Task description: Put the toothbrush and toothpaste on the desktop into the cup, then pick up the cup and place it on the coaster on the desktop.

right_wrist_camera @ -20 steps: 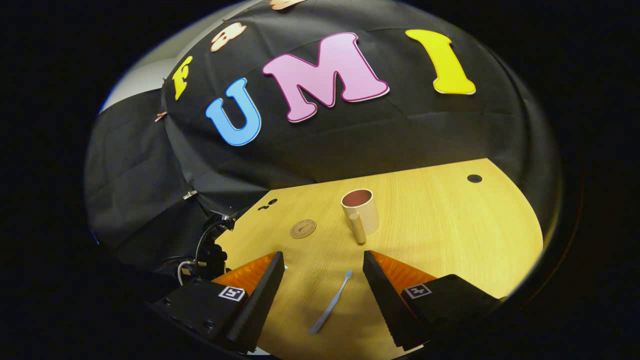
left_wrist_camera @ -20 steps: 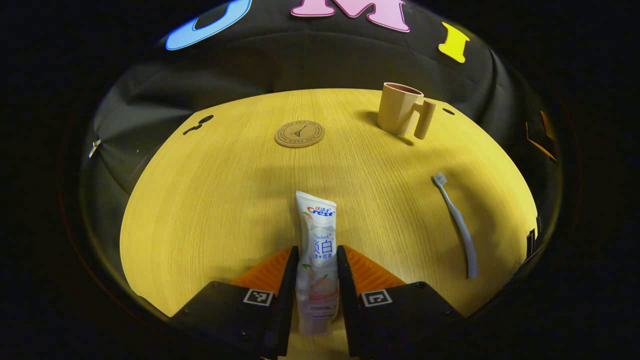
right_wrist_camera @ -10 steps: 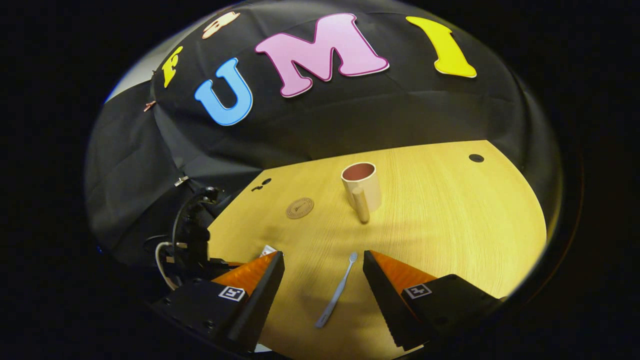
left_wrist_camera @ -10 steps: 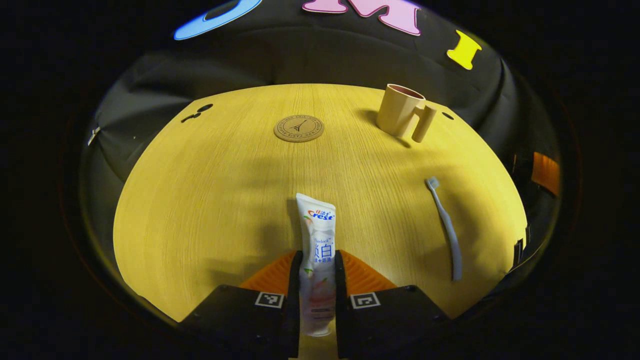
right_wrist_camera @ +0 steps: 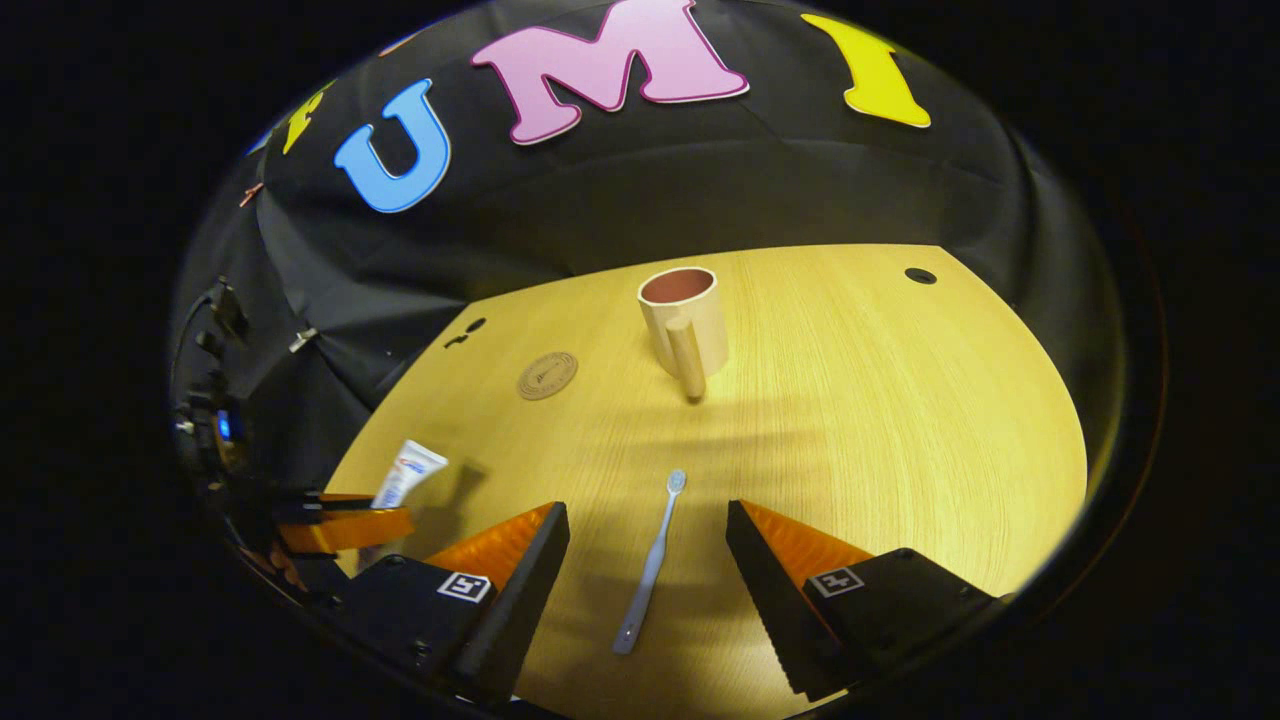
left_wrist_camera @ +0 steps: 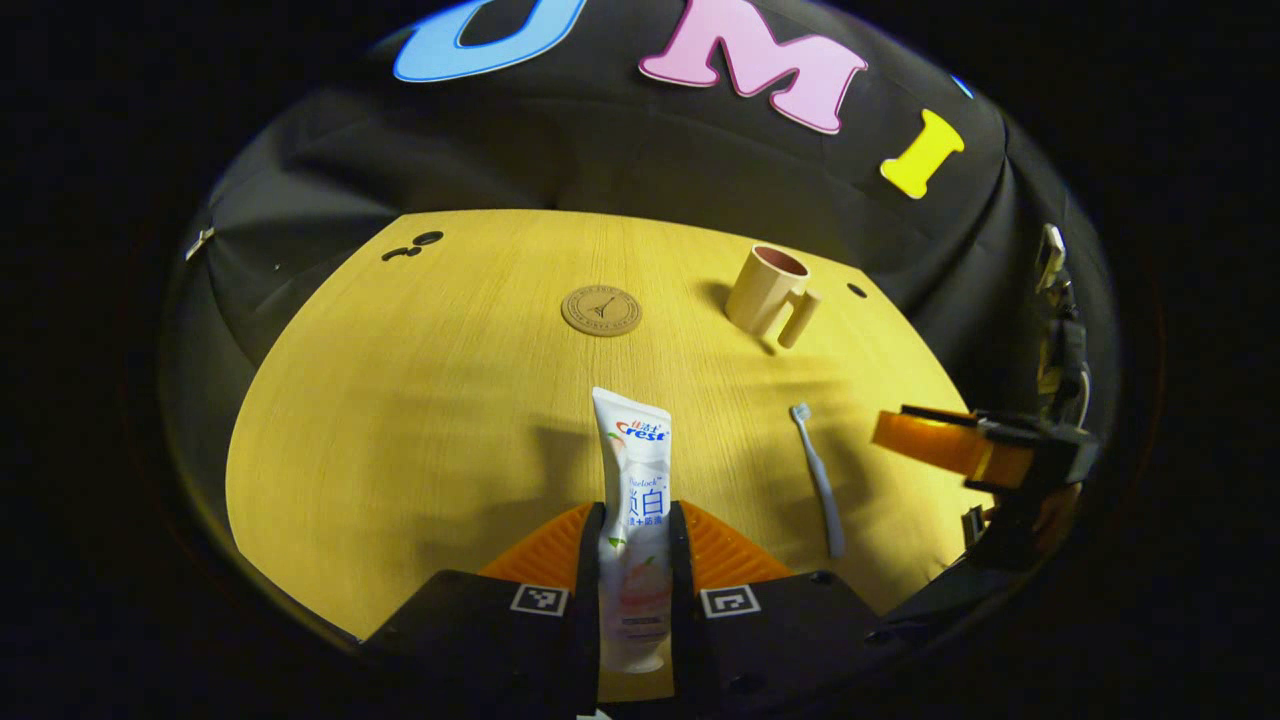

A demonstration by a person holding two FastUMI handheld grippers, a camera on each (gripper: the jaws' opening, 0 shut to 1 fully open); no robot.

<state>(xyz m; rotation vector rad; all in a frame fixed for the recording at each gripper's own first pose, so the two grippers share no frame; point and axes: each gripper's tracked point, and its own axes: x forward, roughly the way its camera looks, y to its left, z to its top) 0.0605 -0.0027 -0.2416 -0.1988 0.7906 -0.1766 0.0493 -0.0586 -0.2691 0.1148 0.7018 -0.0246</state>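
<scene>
Toothpaste (left_wrist_camera: 632, 500) gripped between the closed jaws of the left gripper (left_wrist_camera: 634, 570), tube pointing to 12 o'clock in the left gripper view, its far end clear of the desk (left_wrist_camera: 400, 400). Toothbrush (right_wrist_camera: 650, 565) lies flat on the desk between the open jaws of the right gripper (right_wrist_camera: 648, 560), untouched, bristle end toward 12 o'clock in the right gripper view. Cup (right_wrist_camera: 682, 320) upright beyond it, handle toward the camera. Coaster (right_wrist_camera: 547, 376) at the cup's 9 o'clock, well apart, bare.
</scene>
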